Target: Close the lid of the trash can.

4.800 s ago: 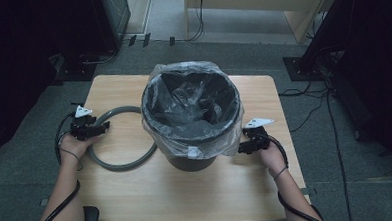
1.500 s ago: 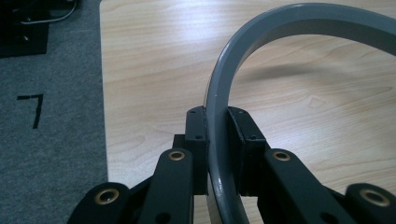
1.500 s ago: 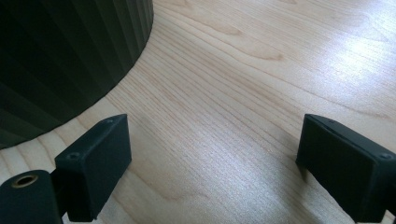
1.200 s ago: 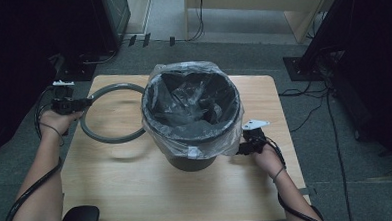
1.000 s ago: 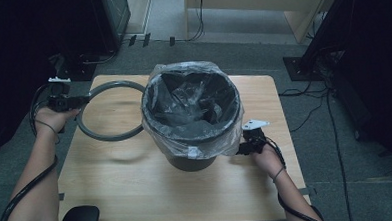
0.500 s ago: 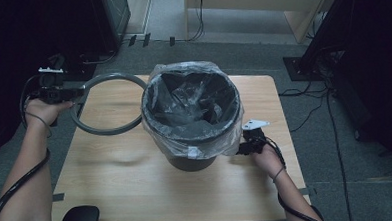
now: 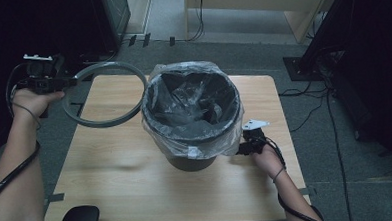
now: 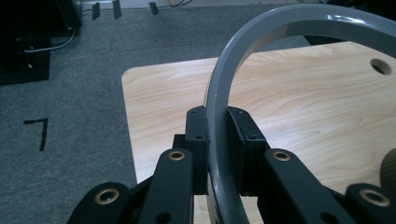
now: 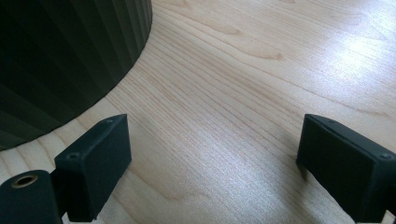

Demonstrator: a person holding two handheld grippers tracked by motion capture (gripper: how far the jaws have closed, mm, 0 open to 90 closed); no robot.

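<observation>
No text, label, brand or number can be read anywhere; the nearest thing to a sign is a black tape mark (image 8: 38,130) shaped like a corner on the grey carpet (image 8: 70,93) in the left gripper view; more strips of black tape lie farther off there, without lettering.

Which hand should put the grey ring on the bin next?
Probably left: the left gripper is clamped on the grey ring, held up beside the bin. The right gripper is open and empty.
</observation>
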